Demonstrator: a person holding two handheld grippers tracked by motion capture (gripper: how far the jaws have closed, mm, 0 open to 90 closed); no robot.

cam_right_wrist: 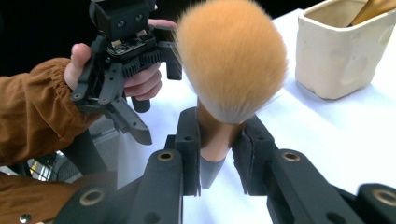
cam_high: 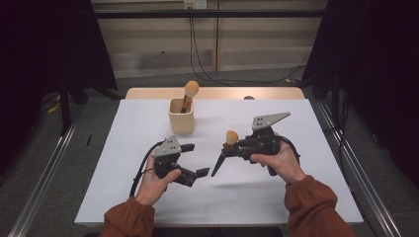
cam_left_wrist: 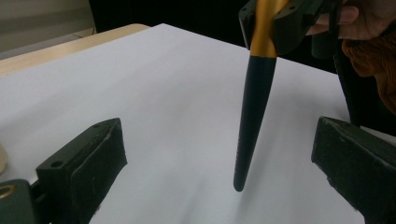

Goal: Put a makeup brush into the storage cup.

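Two tools are working over the white desk (cam_high: 148,128). Nearest, the left tool (cam_high: 191,159) is standing wide with nothing between its pads. Beside it, the right tool (cam_right_wrist: 218,156) is clamping a makeup brush (cam_high: 223,153) at the ferrule, bristles up, handle tip hanging clear of the desk. Farther back, the cream cup (cam_high: 181,118) is holding a second brush (cam_high: 188,94). Judgement: keep the handle pointing down while carrying, and lower it into the cup's free side.

Overhead light falls bright on the white table (cam_high: 296,197), surroundings dark toward nine and three o'clock. Soft shadows; the near brush head (cam_right_wrist: 232,60) slightly blurred.
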